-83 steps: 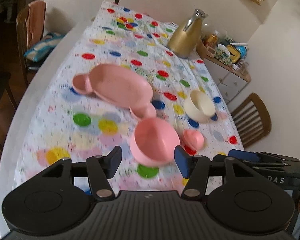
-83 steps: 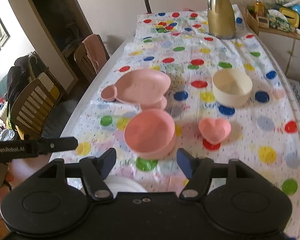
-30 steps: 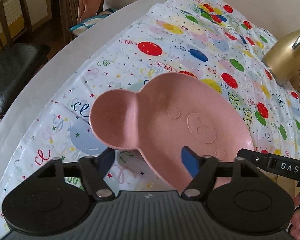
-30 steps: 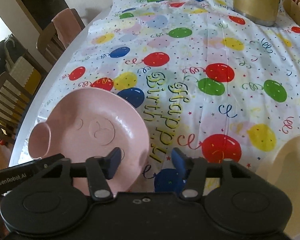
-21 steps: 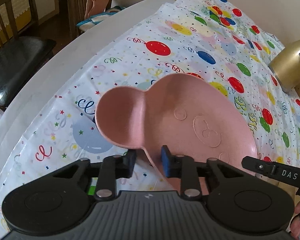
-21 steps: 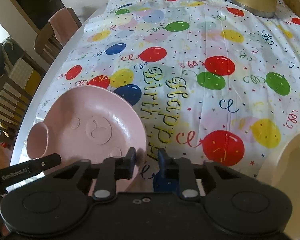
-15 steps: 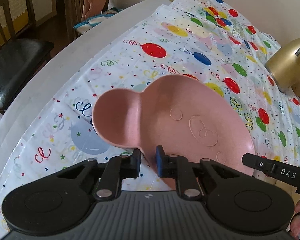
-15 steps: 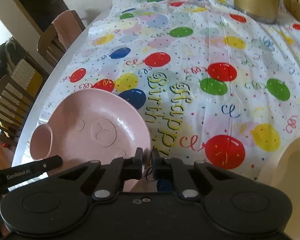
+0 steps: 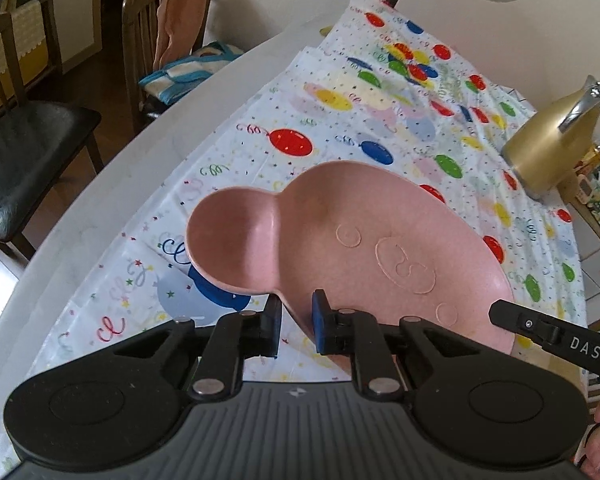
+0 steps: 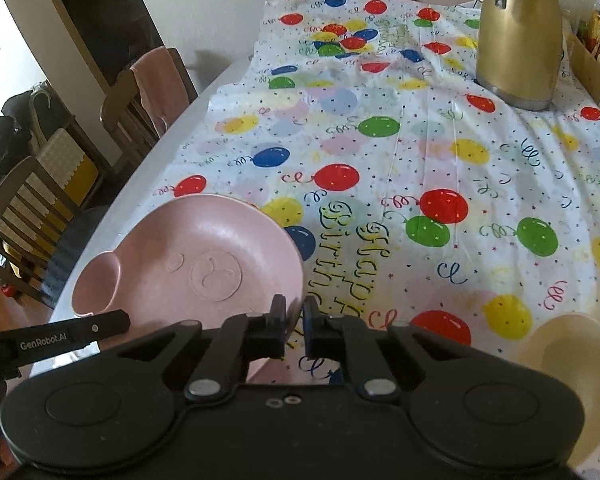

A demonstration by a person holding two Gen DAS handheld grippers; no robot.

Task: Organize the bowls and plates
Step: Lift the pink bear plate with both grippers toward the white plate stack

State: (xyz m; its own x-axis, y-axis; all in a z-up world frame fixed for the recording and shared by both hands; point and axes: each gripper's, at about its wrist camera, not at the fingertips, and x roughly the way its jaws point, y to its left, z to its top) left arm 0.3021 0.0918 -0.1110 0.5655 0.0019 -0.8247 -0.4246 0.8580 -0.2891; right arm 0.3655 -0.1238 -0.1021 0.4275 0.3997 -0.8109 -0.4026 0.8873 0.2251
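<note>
Left wrist view: both the left hand-held gripper [image 9: 294, 322] and right hand-held gripper [image 10: 294, 326], wide open a second ago, now pinch the pink plate's [image 9: 364, 248] near rim, ready for lifting.

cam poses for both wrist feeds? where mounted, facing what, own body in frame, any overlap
Left wrist: sits behind the left gripper, looks forward and down over the pink plate whose near rim it clamps; the right gripper's tip and the person's fingers show at lower right.
Right wrist: sits behind the right gripper, clamps the same plate's rim; the left gripper's tip shows at lower left.
Shared: plate, balloon tablecloth, gold jug.
</note>
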